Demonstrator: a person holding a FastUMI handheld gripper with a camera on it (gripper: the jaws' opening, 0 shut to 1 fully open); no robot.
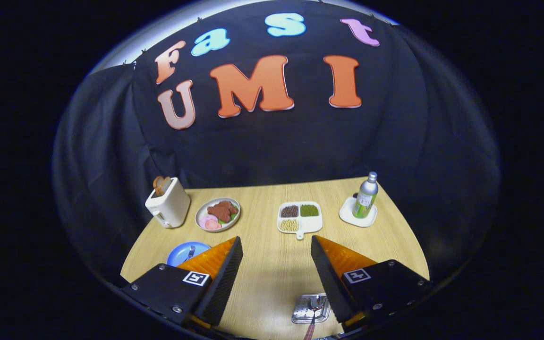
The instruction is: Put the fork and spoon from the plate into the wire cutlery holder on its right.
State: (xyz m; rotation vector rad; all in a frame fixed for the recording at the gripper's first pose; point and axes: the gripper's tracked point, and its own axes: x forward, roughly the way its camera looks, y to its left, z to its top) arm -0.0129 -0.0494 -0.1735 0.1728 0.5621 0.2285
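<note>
tongs (276,248) wide apart, empty | fork (190,253) on blue plate (182,252) beside left finger | holder (310,309) by right finger

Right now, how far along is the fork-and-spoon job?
Done: possibly one piece. A handle shows at the metal holder, between the fingers near the right one; which utensil it is, I cannot tell. In hand: nothing. The gripper is open over bare table. Left: the fork lies on the blue plate, beyond the left finger.
</note>
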